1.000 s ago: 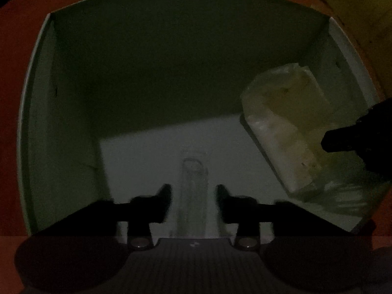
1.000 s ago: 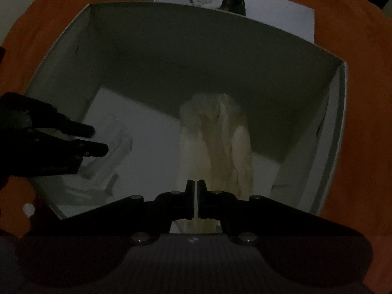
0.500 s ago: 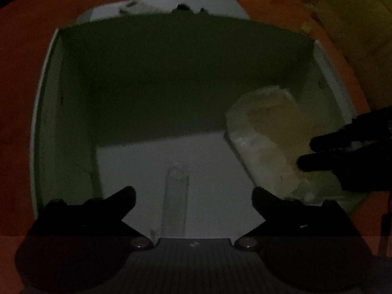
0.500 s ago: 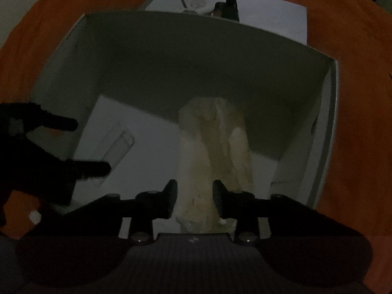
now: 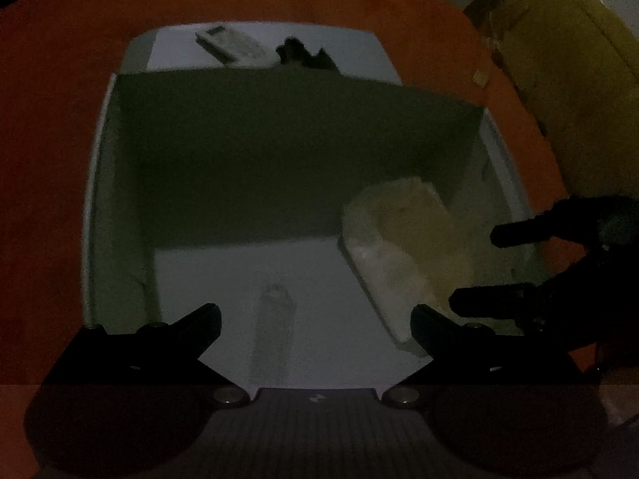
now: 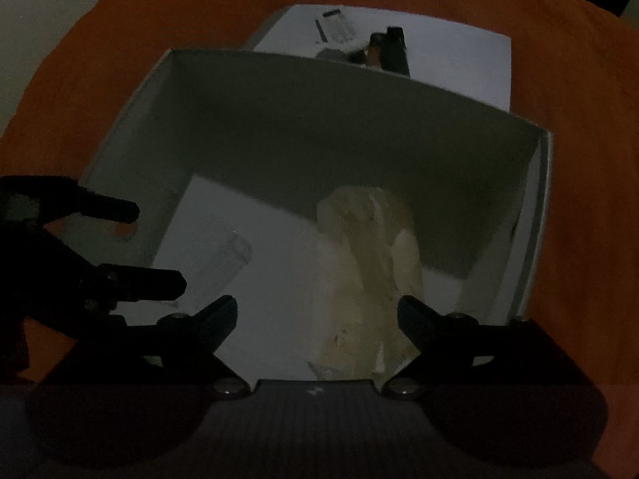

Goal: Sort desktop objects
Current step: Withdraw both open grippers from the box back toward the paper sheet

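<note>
Because both items now lie loose on the floor of the white box, nothing is gripped by either tool. The left gripper is spread to its full width, and the clear tube is seen lying flat between its fingers, untouched by either pad and pointing toward the box's far wall. The right gripper is caught with its jaws opening; the pale wrapped packet lies under the gap, and no pad is pressed on it. That packet is propped against the right wall near the box's right corner, probably so that the tube keeps the open floor toward the near left; in such dim light its wrapping can only be guessed to be thin plastic. Both tools are tilted steeply down over the near edge, as suits a release into a deep container. Behind the far wall, a white tray is set on the orange cloth, with a small white device and a dark object left on it, seemingly unsorted.
</note>
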{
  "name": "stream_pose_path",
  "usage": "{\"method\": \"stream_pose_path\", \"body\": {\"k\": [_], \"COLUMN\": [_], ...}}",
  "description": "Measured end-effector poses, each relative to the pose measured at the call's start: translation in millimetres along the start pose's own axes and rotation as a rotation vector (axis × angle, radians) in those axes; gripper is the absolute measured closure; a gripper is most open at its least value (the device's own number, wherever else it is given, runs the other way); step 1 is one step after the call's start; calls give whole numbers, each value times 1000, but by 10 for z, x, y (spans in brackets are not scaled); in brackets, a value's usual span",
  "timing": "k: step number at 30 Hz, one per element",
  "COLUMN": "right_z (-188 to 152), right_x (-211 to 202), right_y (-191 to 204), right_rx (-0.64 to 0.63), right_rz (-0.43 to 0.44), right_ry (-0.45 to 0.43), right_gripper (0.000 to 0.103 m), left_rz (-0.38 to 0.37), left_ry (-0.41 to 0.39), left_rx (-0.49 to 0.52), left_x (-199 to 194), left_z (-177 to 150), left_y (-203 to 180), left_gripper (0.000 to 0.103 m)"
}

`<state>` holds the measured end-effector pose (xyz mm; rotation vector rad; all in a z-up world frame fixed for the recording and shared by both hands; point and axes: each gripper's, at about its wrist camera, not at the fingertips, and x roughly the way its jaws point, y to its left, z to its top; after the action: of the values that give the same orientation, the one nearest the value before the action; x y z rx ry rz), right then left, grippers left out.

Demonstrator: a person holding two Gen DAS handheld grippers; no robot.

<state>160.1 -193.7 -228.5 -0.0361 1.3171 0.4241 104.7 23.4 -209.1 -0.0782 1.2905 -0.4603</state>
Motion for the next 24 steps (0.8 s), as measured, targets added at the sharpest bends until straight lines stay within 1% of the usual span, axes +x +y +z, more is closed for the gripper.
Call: {"method": "stream_pose_path", "body": {"k": [3,6,9,11,14,17,21,24], "right_z": [97,251,431,538,677,834,1023,1156], "right_x": [-162,-362,-559,-676,-797,-832,-796,-767], "right_y": [-5,-20,-84,-147,-266,-395,-556,-661], "right_rx": [10,20,61,99,160,212,270,287], "right_rz": [23,26,20,20,24,12,-14,-8], "right_ry": [-32,-91,-168,-223,-294,-319,-332,-330], "right_gripper": [13,13,8,0,0,0,0,0], "left_rz": [0,-1,2,7,35,72,91,89], "left_ry": [-31,-69,-118,-143,-179,-197,-191,-182], "left_rx": [-8,-12,-13,-20,-24,-34,-49,-16], "left_x": [-124,-265,-409,-475,-516,-483,-390,-311], "left_z": [99,241,416,528,659,784,974,1144], "left_y": [10,19,36,54,74,107,162,175], "left_gripper": [0,0,0,0,0,0,0,0]}}
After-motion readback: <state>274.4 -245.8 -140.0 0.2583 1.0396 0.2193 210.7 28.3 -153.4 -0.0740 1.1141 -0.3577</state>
